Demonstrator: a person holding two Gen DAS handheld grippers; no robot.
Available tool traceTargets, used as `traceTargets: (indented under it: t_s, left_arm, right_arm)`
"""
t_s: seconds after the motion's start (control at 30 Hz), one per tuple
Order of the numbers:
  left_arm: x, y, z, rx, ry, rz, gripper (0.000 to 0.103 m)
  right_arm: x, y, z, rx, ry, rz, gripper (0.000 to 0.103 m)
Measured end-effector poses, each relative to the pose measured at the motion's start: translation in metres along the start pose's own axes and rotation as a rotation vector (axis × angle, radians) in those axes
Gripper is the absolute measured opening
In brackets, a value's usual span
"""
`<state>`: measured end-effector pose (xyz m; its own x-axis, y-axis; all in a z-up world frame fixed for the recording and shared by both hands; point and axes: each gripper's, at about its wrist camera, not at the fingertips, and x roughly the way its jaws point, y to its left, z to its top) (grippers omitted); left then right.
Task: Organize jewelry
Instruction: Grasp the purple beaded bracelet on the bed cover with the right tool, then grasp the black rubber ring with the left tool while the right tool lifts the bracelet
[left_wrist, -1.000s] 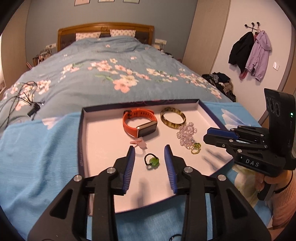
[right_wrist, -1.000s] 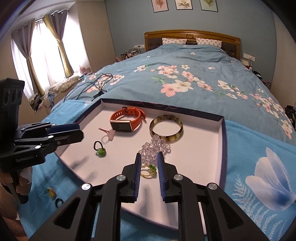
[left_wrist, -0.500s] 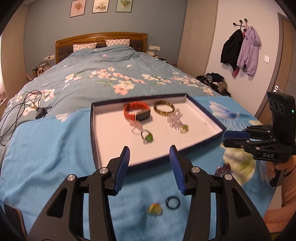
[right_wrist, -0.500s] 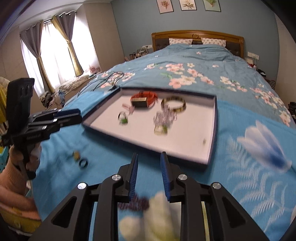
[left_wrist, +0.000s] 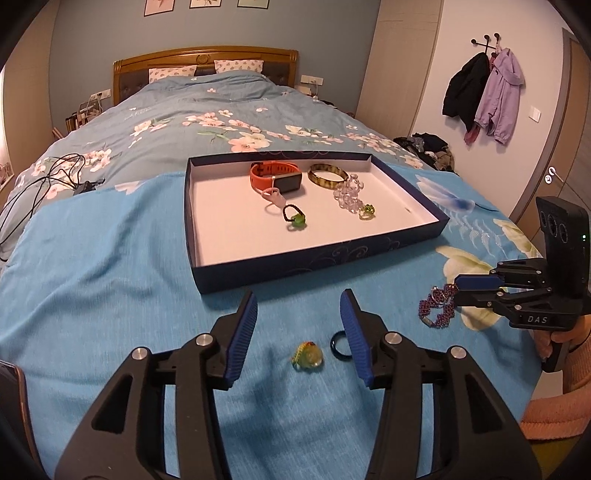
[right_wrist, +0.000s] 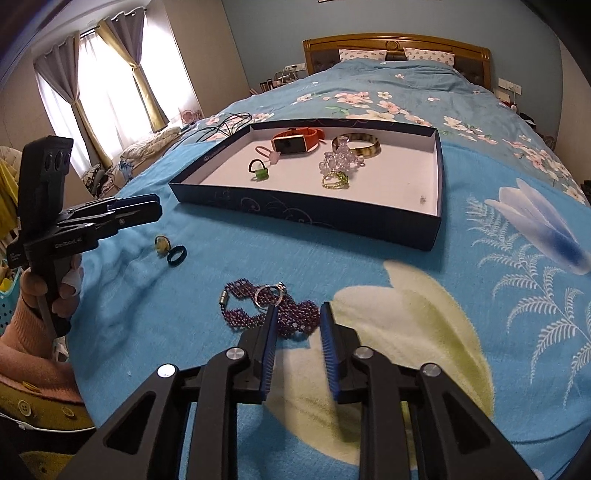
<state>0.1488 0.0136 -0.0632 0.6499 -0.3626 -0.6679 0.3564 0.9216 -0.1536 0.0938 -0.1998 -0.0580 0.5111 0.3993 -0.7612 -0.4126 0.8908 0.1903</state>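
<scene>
A dark blue tray (left_wrist: 295, 262) (right_wrist: 295, 214) on the blue blanket holds an orange watch (left_wrist: 277, 177), an amber bangle (left_wrist: 327, 175), a clear bead bracelet (left_wrist: 349, 192) and small rings. My left gripper (left_wrist: 299, 295) (right_wrist: 157, 210) hangs open over a yellow-green ring (left_wrist: 307, 356) (right_wrist: 161, 243) and a black ring (left_wrist: 340, 349) (right_wrist: 176, 255) lying in front of the tray. My right gripper (right_wrist: 297, 310) (left_wrist: 458, 286) is low over a purple beaded bracelet (right_wrist: 251, 302) (left_wrist: 437, 308). Its jaws are closing with the bracelet's right end between them, and the pads are still apart.
A silver ring (right_wrist: 271, 293) rests on the purple bracelet. Black cables (left_wrist: 44, 184) lie on the floral duvet to the left. Coats (left_wrist: 484, 96) hang on the right wall. A person's hand and pink sleeve (right_wrist: 33, 332) hold the left gripper.
Both grippers drew back from over the tray to the blanket in front of it. The left jaws spread wider. The gold-green ring that was between the right jaws stays in the tray.
</scene>
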Motion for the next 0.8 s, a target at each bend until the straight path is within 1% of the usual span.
traceTargets:
  t_s: [0.03, 0.07, 0.27, 0.6, 0.8]
  left_arm:
    - [0.000, 0.000, -0.001, -0.002, 0.000, -0.001, 0.046]
    - [-0.001, 0.000, -0.003, -0.003, 0.001, -0.004, 0.046]
    - [-0.004, -0.003, -0.006, 0.001, 0.000, -0.008, 0.046]
    - [-0.012, -0.004, -0.015, 0.011, -0.001, -0.019, 0.046]
    - [-0.014, -0.006, -0.018, 0.020, 0.005, -0.030, 0.046]
  right_arm:
    - [0.000, 0.001, 0.000, -0.003, 0.002, 0.001, 0.008]
    - [-0.001, 0.002, -0.001, -0.005, -0.003, 0.000, 0.007]
    - [-0.017, 0.008, 0.003, -0.009, -0.063, 0.013, 0.006]
    - [-0.047, 0.021, 0.022, -0.032, -0.171, 0.033, 0.006]
    - [-0.053, 0.020, 0.028, -0.029, -0.196, 0.030, 0.006]
